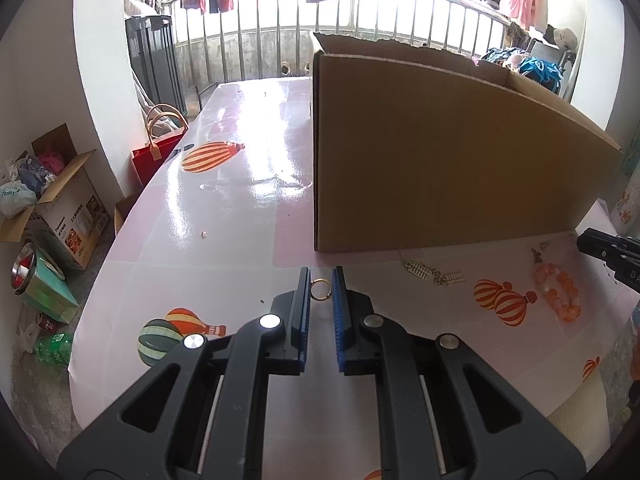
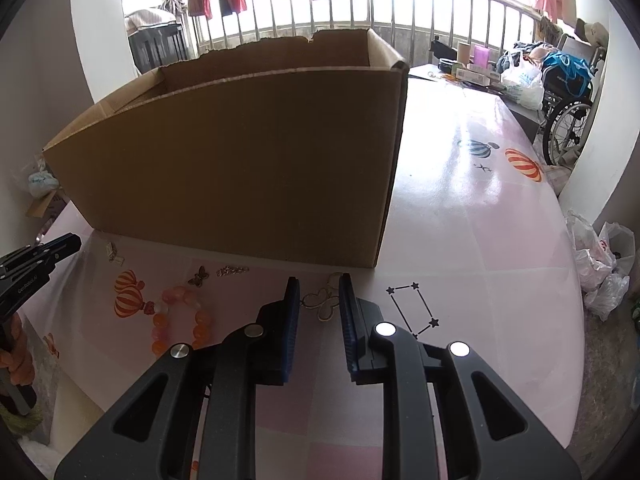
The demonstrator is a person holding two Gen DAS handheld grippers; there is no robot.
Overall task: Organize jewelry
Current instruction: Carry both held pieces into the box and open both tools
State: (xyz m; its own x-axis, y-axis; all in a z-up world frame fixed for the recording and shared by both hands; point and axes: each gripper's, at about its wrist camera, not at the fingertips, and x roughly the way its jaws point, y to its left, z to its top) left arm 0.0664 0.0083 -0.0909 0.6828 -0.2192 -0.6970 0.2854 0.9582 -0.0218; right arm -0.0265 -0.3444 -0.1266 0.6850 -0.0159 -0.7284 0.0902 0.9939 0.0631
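Your left gripper (image 1: 321,282) has its fingers drawn narrow around a small gold ring (image 1: 320,289); the ring lies on the surface (image 1: 240,208) between the blue pads (image 1: 339,300), and whether they press on it you cannot tell. Your right gripper (image 2: 319,292) has its fingers set a little wider, with a thin butterfly pendant (image 2: 322,302) lying on the surface between them; the pads (image 2: 294,312) look close to its wings, but contact is not clear.

Moving outward, between your two grippers lies a bead bracelet (image 2: 182,320) of pink and orange beads, flat on the surface near a printed balloon. Just beyond it, close to the box (image 2: 240,160), sit a small dark butterfly charm (image 2: 199,276) and a short silvery chain (image 2: 232,269). In the left view a silver charm piece (image 1: 434,276) rests just in front of the box wall.

The cardboard box stands open-topped straight ahead of both grippers, filling the middle of the glossy pink surface. Behind it runs a railing (image 1: 360,20) with clothes hanging above.
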